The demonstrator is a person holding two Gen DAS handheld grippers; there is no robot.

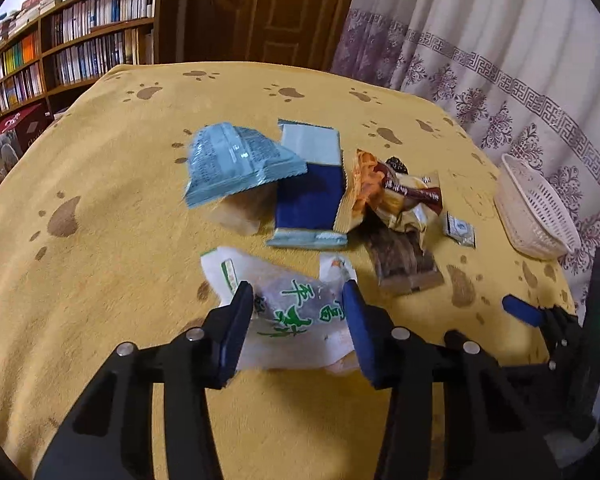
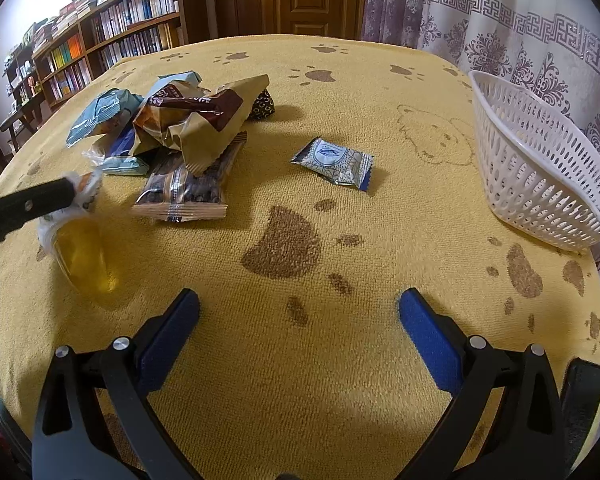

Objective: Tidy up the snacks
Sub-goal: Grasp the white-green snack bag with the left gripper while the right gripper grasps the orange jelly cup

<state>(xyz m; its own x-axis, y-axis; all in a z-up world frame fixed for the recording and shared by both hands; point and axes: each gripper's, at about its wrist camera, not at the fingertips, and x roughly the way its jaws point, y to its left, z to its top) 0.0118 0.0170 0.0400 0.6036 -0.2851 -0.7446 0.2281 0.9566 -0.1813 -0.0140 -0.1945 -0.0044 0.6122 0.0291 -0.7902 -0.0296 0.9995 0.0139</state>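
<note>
light-blue packet point(image 1: 236, 164) motion-blurred, book point(image 1: 100, 12) titles illegible

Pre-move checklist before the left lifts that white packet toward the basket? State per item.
1. Left gripper on the white snack packet: ok, packet sits between the fingers and both pads meet its sides.
2. Grip firm enough to lift: cannot tell, wrapper is soft and crinkled.
3. Packet free of the snack pile: ok, it lies apart, nearer the camera.
4. White basket ready: ok, upright at the right edge of the table, nothing seen inside.
5. Right gripper out of the way: ok, open and empty over bare cloth.
6. Small blue-and-white packet on the way to the basket: lies alone, pass over it.
</note>
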